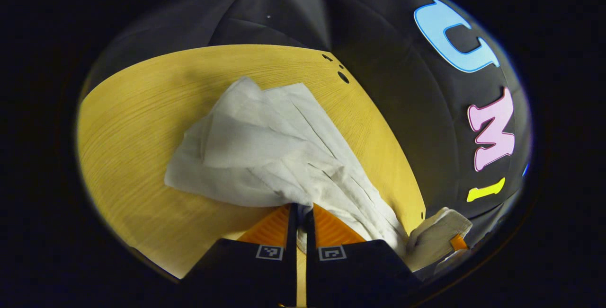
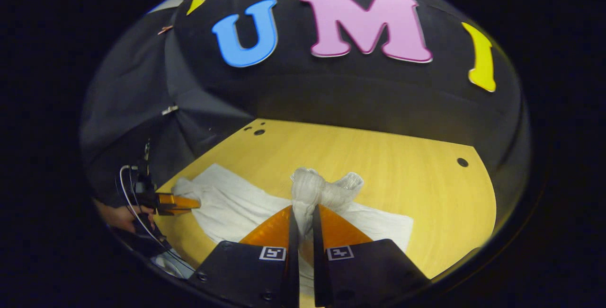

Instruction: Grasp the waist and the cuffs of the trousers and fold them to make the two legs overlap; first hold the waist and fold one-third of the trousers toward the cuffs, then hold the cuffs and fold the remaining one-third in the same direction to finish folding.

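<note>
White trousers point(image 1: 265, 147) lie crumpled along a yellow wooden table point(image 1: 132, 123). My left gripper point(image 1: 301, 207) is shut on the near end of the cloth, both fingers pressing a fold. In the right gripper view, my right gripper point(image 2: 303, 211) is shut on a gathered bunch of the trousers point(image 2: 312, 187) that stands up above its fingertips. The rest of the trousers point(image 2: 236, 204) stretches left across the table to the left gripper point(image 2: 176, 201), held by a hand point(image 2: 118, 215). The right gripper point(image 1: 457, 242) with its cloth bunch point(image 1: 435, 234) also shows at the lower right of the left gripper view.
The table point(image 2: 402, 175) has small round holes point(image 2: 462, 162) near its far edge and a corner hole point(image 1: 343, 77). Black cloth walls stand close behind the table. A cable point(image 2: 130, 204) loops by the hand at the left.
</note>
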`<state>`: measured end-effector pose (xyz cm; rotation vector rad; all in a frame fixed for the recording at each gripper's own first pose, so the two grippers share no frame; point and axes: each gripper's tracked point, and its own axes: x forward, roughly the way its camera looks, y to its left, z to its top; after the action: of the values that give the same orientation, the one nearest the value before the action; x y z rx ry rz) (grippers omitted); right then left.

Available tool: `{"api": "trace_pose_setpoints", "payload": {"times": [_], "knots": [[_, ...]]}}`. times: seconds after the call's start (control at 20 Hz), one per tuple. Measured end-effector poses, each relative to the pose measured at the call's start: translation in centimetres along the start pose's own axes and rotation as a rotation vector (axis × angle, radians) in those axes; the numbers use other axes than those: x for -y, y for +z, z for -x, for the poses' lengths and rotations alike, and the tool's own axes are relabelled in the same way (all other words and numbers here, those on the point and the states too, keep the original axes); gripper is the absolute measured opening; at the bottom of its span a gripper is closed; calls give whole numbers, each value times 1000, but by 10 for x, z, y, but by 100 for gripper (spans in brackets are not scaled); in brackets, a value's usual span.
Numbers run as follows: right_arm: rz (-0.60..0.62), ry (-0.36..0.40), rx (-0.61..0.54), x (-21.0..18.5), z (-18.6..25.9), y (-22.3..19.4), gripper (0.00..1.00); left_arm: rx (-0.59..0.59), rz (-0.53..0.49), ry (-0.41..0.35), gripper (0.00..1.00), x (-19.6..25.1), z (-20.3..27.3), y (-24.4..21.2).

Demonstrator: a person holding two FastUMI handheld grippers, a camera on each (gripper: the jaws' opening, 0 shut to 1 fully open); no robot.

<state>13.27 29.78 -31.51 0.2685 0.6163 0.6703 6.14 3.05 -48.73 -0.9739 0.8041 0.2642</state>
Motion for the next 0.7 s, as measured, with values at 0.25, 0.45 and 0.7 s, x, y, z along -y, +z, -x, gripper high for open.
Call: {"api": "trace_pose_setpoints", "payload": {"times": [0.25, 0.45, 0.7], "knots": [[138, 80, -144, -33, -45, -39, 17, -4, 5, -14, 13, 0, -3, -1], [57, 204, -249, -53, -56, -77, 27, -7, 13, -25, 13, 0, -1, 2], [-95, 283, -259, -77, -50, -76, 53, -14, 37, -38, 13, 0, -3, 1]]}}
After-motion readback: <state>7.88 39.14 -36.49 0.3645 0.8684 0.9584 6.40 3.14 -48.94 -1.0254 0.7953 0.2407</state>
